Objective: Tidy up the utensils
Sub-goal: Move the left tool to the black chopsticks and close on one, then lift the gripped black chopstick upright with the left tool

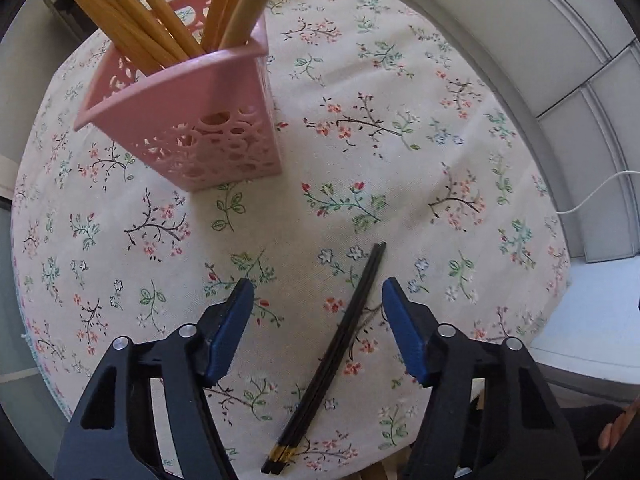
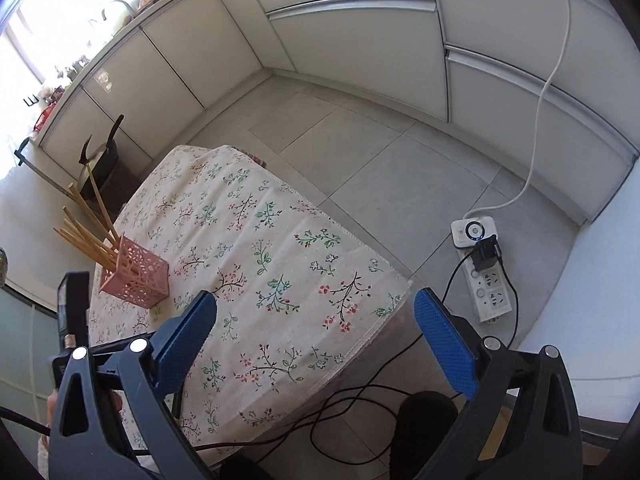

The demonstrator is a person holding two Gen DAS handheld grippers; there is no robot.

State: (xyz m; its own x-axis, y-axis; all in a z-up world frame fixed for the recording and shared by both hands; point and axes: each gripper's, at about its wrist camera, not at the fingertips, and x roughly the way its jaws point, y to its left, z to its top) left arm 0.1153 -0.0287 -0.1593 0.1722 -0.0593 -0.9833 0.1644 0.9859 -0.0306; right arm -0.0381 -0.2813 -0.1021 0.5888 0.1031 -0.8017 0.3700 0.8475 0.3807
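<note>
The table with the flowered cloth (image 1: 400, 92) fills the space under my fingers. Beyond my left fingertips and to their left stands the pink holder (image 1: 192, 120), upright on the cloth, with light wooden chopsticks (image 1: 132, 12) leaning out of it.

The pair of black chopsticks (image 1: 340, 344) lies flat on the cloth, between the two fingers of my left gripper (image 1: 318, 296) but nearer to the right one. Its long axis runs slanted: the gold-banded ends are back under my hand, the thin tips point forward and a little to the right. My left fingers stand partly open and hold nothing; the pads do not touch the pair.

My right gripper (image 2: 316, 300) is wide open and empty, over the near edge of the table, and I cannot see the black pair from it. So I judge the left hand is the nearer one, and its fingers must close across the slanted pair.
</note>
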